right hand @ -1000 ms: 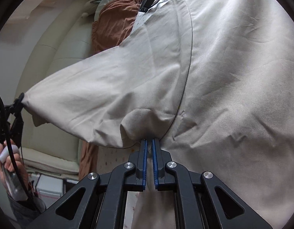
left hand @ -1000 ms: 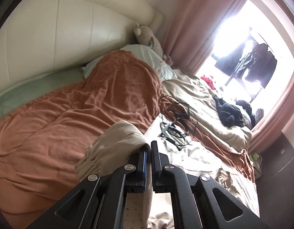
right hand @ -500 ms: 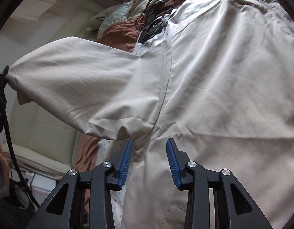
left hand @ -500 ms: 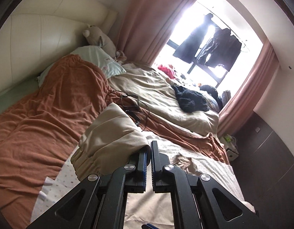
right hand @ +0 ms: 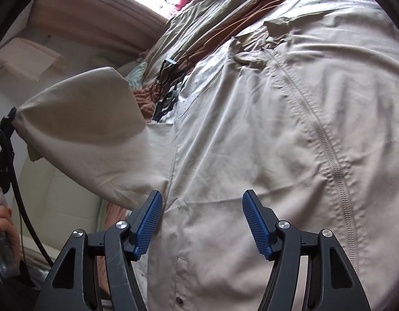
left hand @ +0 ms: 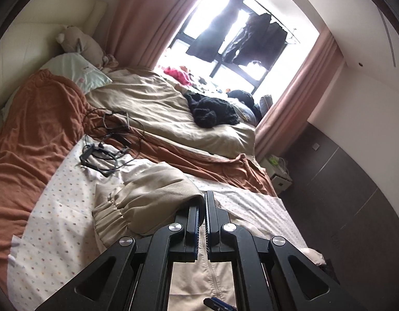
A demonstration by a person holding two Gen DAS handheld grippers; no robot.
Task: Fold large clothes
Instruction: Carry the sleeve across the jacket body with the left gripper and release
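A large beige jacket (right hand: pixel 251 129) with a zipper (right hand: pixel 326 142) lies spread on the bed. Its sleeve (right hand: pixel 82 119) is lifted out to the left. My left gripper (left hand: pixel 202 203) is shut on the sleeve (left hand: pixel 152 189) near the gathered cuff (left hand: pixel 114 217), which hangs over the dotted sheet (left hand: pixel 59 207). In the right wrist view that gripper (right hand: pixel 11 119) pinches the sleeve's end. My right gripper (right hand: pixel 202 207) hovers above the jacket's body near the armpit seam. Its jaws are opening, and its blue pads (right hand: pixel 150 220) touch no cloth.
Black cables and a charger (left hand: pixel 103 153) lie on the sheet beyond the sleeve. A rust blanket (left hand: pixel 36 129), a beige duvet (left hand: pixel 152 103) with a black garment (left hand: pixel 212 108), a pillow and a plush toy (left hand: pixel 77 44) fill the bed. Dark floor (left hand: pixel 341 194) lies right. A hand (right hand: pixel 2 220) shows at left.
My right gripper opened and let go of the jacket fold it pinched, then drew back. My left gripper stayed shut on the sleeve and carried it sideways, its view swinging toward the window.
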